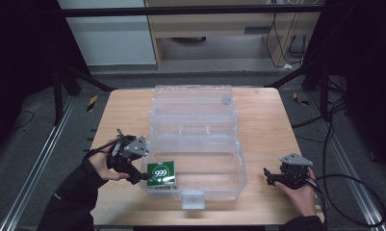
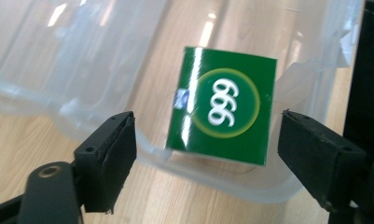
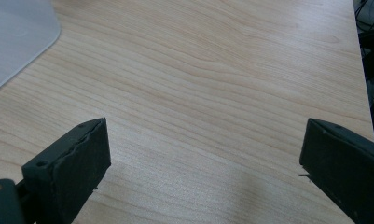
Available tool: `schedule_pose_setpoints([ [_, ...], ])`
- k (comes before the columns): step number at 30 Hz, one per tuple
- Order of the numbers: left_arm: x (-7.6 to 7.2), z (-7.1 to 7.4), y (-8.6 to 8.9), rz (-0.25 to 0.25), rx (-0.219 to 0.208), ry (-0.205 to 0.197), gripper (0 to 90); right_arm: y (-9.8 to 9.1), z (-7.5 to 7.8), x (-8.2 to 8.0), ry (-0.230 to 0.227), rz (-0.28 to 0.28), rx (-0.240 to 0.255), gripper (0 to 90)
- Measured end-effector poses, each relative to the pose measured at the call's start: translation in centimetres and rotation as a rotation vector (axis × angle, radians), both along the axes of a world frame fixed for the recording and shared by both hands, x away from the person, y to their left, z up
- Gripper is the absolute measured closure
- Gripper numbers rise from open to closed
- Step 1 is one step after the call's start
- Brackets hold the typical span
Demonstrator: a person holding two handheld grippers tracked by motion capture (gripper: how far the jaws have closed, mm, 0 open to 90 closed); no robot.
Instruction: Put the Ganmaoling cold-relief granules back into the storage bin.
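Green square cardboard box (image 2: 224, 109) lies inside the clear plastic bin (image 1: 229, 144), near-left corner. Left gripper (image 1: 145, 175) stands open, holding nothing, just outside the wall. Right gripper (image 1: 267, 175) rests open and empty. Risk: jaws striking the bin wall, shifting it.

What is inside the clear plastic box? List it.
Inside the clear plastic box one thing shows: a green packet marked 999, in the near left corner, apart from the left hand-held gripper. The rest shows bare table wood through the plastic. Whatever lies under the packet is covered.
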State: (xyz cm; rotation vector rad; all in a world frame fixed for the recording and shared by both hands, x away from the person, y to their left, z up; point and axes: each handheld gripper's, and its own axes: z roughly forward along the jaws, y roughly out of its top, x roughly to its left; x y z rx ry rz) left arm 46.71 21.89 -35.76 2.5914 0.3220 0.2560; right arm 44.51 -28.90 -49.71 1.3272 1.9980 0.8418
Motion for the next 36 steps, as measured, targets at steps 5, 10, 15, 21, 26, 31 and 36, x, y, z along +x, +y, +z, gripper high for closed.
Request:
schedule_pose_setpoints([
  [5, -0.3, -0.4, 2.5, 0.093, -0.058, -0.006, 21.6, 0.0, 0.0, 0.0, 0.001, 0.001, -0.002, 2.4],
  [10, -0.4, -1.5, 4.7, 0.193, -0.100, -0.013, 22.5, 0.1, 0.0, 0.0, 0.005, 0.002, -0.006, 2.6],
  [15, -0.4, -2.8, 6.2, 0.283, -0.145, -0.023, 22.7, 0.0, 0.0, 0.0, 0.003, 0.001, -0.005, 2.7],
  [21, -0.3, -5.2, 8.1, 0.425, -0.209, -0.031, 22.7, 0.0, 0.0, 0.0, 0.000, -0.002, -0.003, 2.7],
  [26, -0.2, -7.2, 8.9, 0.512, -0.246, -0.020, 22.3, -0.1, 0.0, 0.0, -0.001, -0.005, 0.000, 2.7],
  [31, -0.2, -8.9, 9.6, 0.594, -0.249, -0.029, 23.1, -0.1, 0.0, 0.0, 0.003, -0.011, 0.006, 2.7],
  [36, -0.2, -9.8, 10.3, 0.684, -0.287, -0.035, 24.2, -0.2, -0.1, 0.0, 0.006, -0.015, 0.004, 2.6],
])
